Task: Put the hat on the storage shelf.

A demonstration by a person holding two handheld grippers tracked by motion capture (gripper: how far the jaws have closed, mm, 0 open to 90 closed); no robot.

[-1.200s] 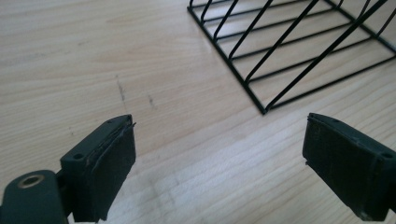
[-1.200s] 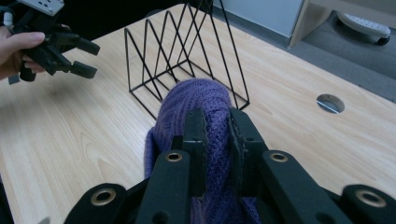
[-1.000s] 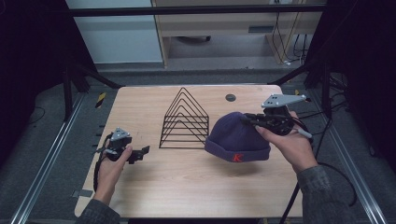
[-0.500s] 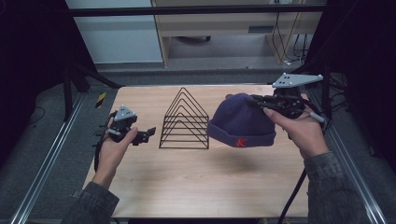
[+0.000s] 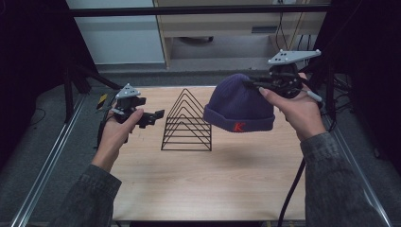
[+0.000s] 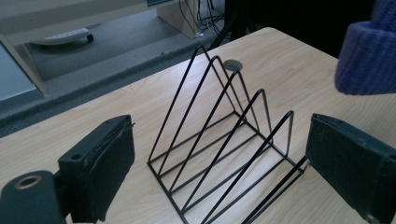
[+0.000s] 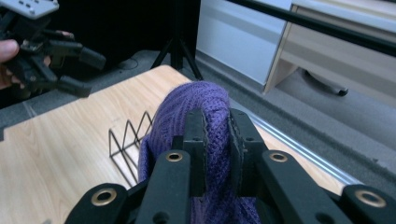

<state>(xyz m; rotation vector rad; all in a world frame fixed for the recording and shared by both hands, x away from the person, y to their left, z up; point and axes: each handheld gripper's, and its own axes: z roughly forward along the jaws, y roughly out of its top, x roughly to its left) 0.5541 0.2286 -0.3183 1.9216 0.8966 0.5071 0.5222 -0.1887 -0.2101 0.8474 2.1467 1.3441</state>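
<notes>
1. Two grippers up off the table [image 5: 198,189]: right gripper [image 5: 250,84] has its jaws pinched tight on the crown of a purple beanie [image 5: 239,106]; the right gripper view shows knit squeezed between both pads w/ hardly any gap.
2. Beanie hangs in the air at the right side of the scene, just right of and above the black wire rack [image 5: 187,120], cuff at the bottom, not touching rack or table.
3. Left gripper [image 5: 153,116] sits left of the rack, jaws spread wide, nothing held; in its own view the rack [image 6: 224,140] stands between the two pads w/ the beanie cuff [image 6: 366,56] at upper right.
4. Step in hand, by my read: carry phase, hat lifted and heading toward the rack, prob. to drape over the triangle peaks.
5. Next move likely calls for: shift hat left till it's centred over the peaks, lower so the open cuff drops around the wires, then release. Left gripper could steady the rack or catch the cuff, since soft knit may snag or tip the light frame.
6. Writing: red "K" [image 5: 239,126] on the cuff front. No other legible label.
7. Small dark round disc [image 6: 232,65] lies on the table's far side, beyond the rack; can't tell what it is.
</notes>
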